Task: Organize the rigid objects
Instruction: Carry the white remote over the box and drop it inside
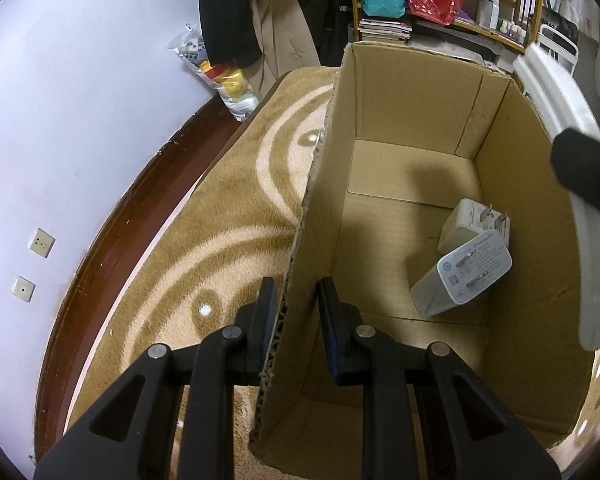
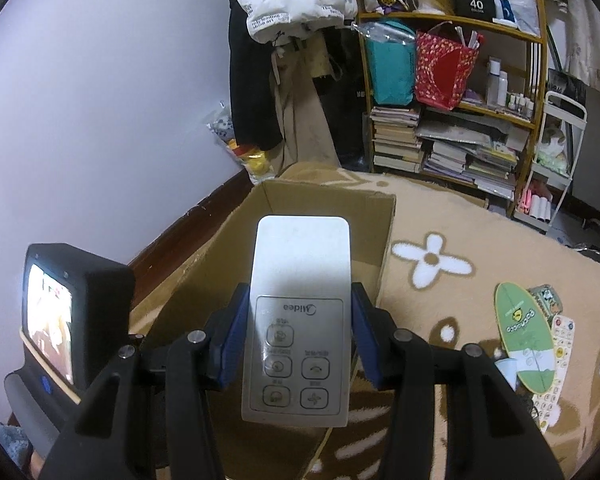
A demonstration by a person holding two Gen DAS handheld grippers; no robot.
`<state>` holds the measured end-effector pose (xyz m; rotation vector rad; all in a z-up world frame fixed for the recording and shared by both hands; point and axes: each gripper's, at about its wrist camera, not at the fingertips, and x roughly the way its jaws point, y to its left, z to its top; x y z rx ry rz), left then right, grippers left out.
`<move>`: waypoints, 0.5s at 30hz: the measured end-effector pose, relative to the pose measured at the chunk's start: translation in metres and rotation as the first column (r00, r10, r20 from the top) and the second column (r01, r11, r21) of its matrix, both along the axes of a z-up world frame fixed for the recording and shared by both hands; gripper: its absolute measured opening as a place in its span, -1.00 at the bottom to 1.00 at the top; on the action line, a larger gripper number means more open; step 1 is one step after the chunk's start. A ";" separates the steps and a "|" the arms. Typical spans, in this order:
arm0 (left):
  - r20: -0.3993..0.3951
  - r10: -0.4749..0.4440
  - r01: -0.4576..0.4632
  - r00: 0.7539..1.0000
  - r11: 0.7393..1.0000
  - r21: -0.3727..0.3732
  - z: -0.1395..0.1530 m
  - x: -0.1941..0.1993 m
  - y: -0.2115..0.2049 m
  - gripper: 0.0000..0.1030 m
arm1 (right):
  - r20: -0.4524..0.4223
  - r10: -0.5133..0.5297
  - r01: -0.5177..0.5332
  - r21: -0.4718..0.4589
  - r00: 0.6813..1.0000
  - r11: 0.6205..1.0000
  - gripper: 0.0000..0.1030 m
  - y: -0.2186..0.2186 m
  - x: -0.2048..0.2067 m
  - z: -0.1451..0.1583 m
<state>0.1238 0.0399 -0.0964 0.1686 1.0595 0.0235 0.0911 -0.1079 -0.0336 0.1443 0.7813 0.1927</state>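
An open cardboard box (image 1: 412,120) stands on a tan rug. My left gripper (image 1: 297,286) is shut on the box's near left wall, one finger outside and one inside. Two white plug-in chargers (image 1: 464,276) (image 1: 470,222) lie on the box floor at the right. My right gripper (image 2: 300,292) is shut on a white Midea remote (image 2: 300,280), buttons facing up, held over the box (image 2: 324,196). In the left wrist view that remote (image 1: 596,280) shows at the right edge above the box's right wall.
On the rug right of the box lie a green oval card (image 2: 520,340), a white remote with yellow buttons (image 2: 556,360) and a small patterned item (image 2: 546,298). A wooden shelf (image 2: 452,120) of books and bags stands behind, beside hanging coats (image 2: 256,60). A lilac wall (image 1: 80,100) runs along the left.
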 end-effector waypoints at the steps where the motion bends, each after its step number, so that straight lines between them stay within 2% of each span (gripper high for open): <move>1: 0.000 0.000 0.000 1.000 1.000 0.000 0.000 0.000 -0.001 -0.59 | -0.004 0.000 0.000 0.006 1.000 1.000 0.00 -0.002 0.001 -0.001; 6: 0.001 -0.001 0.001 1.000 1.000 0.006 0.000 0.000 -0.002 -0.59 | -0.045 0.008 -0.006 0.046 0.999 0.999 -0.01 -0.005 0.004 -0.007; 15: 0.004 0.000 0.000 1.000 1.000 0.007 0.000 0.000 -0.001 -0.59 | -0.020 -0.009 0.009 0.010 1.000 1.000 0.00 -0.005 0.000 0.002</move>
